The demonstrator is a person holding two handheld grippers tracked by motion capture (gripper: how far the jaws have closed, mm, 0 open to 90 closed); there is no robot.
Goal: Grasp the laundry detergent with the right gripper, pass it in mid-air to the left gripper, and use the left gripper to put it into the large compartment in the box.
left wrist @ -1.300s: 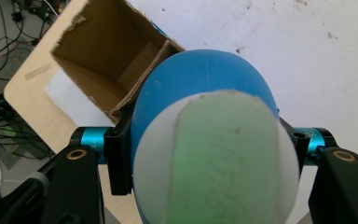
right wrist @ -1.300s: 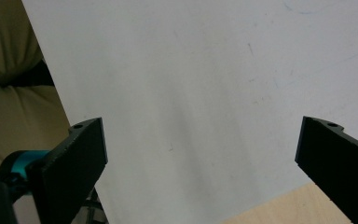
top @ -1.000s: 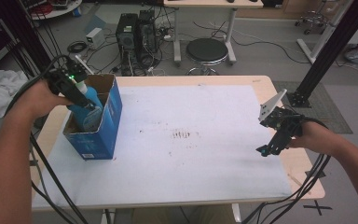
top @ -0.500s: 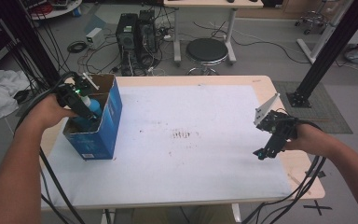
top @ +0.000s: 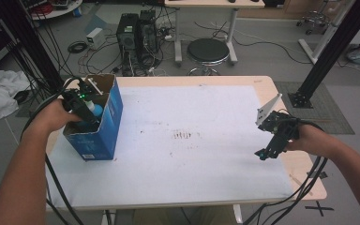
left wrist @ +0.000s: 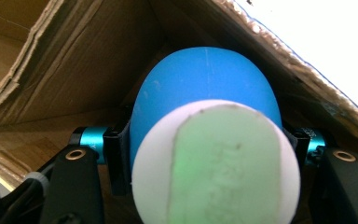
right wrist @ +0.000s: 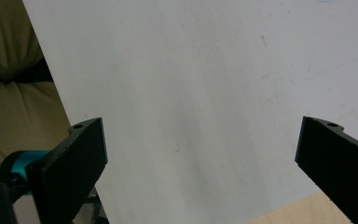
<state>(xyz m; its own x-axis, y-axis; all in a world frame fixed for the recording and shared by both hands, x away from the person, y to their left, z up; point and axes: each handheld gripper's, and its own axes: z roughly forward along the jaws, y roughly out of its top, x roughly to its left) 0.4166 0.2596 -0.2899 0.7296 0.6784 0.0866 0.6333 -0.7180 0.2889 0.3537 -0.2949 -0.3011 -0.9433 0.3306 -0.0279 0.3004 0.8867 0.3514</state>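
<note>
Cardboard box (top: 107, 123) now swallows left gripper (top: 85, 112) — lower, clamping blue bottle (left wrist: 205, 98).

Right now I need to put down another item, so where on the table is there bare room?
The white mat is bare from the blue box across to the right claw, apart from a small stain at its middle. The crowded spot is the box at the left edge, where the left claw holds a blue object inside.
</note>
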